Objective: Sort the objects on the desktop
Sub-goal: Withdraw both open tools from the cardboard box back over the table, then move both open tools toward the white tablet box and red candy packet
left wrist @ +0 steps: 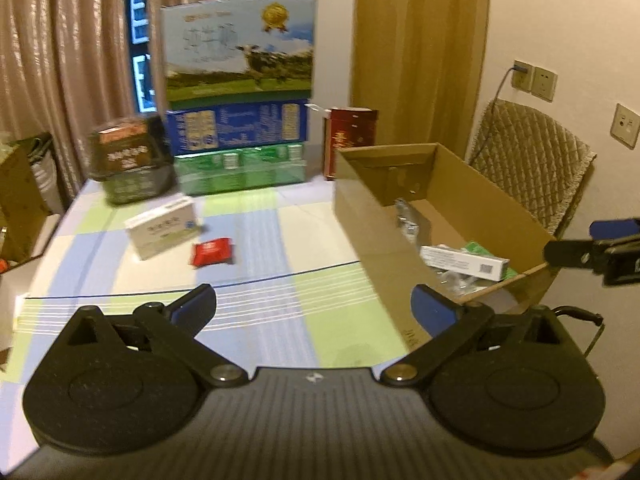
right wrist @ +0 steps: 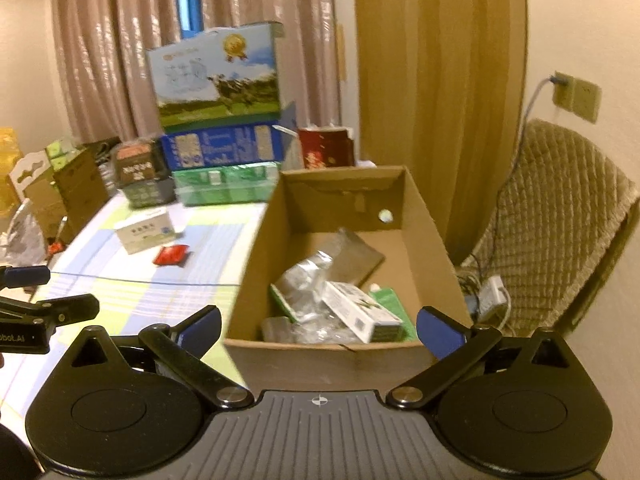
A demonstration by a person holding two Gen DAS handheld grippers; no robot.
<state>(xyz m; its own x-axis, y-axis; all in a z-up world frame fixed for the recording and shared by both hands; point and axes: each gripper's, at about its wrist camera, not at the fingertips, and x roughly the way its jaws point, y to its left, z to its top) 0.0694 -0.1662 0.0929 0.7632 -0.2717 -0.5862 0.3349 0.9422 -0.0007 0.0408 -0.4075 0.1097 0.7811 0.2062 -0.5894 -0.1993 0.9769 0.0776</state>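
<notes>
A white box [left wrist: 164, 226] and a red packet [left wrist: 213, 252] lie on the checked tablecloth [left wrist: 280, 240], left of an open cardboard box [left wrist: 372, 232]. The cardboard box holds a white and green carton [left wrist: 466, 261] and foil bags [right wrist: 308, 280]. My left gripper [left wrist: 314, 304] is open and empty above the near table. My right gripper [right wrist: 320, 328] is open and empty over the cardboard box's near wall [right wrist: 320, 354]. The white box [right wrist: 146, 232] and red packet [right wrist: 173, 255] also show in the right wrist view. The right gripper also shows at the right edge of the left wrist view [left wrist: 592, 248].
Stacked milk cartons [left wrist: 238, 92], a dark tin [left wrist: 128, 160] and a red box [left wrist: 348, 136] stand along the table's far edge. A padded chair [right wrist: 560, 220] stands right of the cardboard box. Boxes [right wrist: 60, 188] sit off the table's left side.
</notes>
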